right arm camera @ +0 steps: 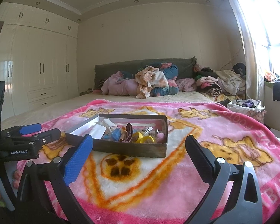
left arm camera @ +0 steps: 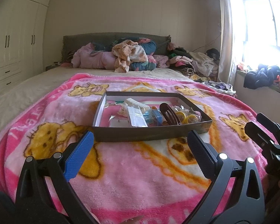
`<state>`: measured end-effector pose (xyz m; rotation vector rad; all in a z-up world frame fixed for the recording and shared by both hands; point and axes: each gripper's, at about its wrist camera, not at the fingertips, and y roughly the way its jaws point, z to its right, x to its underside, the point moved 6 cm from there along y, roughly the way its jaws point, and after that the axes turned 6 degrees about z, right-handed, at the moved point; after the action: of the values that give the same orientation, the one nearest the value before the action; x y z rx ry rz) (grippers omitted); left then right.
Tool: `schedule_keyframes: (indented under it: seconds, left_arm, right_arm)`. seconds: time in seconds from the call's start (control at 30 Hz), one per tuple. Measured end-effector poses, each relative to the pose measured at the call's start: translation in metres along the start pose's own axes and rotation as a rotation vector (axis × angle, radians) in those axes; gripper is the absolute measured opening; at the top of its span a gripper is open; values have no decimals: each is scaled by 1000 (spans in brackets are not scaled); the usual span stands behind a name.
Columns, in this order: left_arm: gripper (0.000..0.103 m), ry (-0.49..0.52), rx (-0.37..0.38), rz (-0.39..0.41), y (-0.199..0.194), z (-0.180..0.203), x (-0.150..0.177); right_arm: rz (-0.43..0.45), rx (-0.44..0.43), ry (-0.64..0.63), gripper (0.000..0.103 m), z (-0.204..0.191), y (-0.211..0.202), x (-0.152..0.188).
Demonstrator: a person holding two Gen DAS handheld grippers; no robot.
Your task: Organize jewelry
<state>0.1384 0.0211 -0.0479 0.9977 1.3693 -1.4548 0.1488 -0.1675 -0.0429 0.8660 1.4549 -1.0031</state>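
Note:
A shallow brown cardboard box [left arm camera: 140, 133] sits on the pink blanket and also shows in the right wrist view [right arm camera: 132, 150]. It holds hair clips and trinkets: a dark brown hair clip [left arm camera: 169, 113], yellow rings [left arm camera: 188, 118], a blue piece [left arm camera: 156, 116], white packets [left arm camera: 136, 117]. My left gripper [left arm camera: 140, 140] is open and empty, just short of the box's near wall. My right gripper [right arm camera: 139, 143] is open and empty, near the box's front right side. The left gripper also shows at the left edge of the right wrist view [right arm camera: 41, 130].
The pink cartoon blanket [left arm camera: 130, 177] covers the near half of the bed. Piled bedding and clothes [left arm camera: 132, 56] lie by the headboard. A wardrobe [left arm camera: 11, 43] stands at the left, a window [left arm camera: 265, 24] with clothes on its sill at the right.

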Motion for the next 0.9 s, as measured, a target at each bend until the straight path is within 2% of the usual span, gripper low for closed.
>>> schedule_keyframes:
  seconds: [0.9]
  left_arm:
    - [92, 0, -1, 3, -1, 0, 0]
  right_arm:
    - [-2, -5, -1, 97, -1, 2, 1]
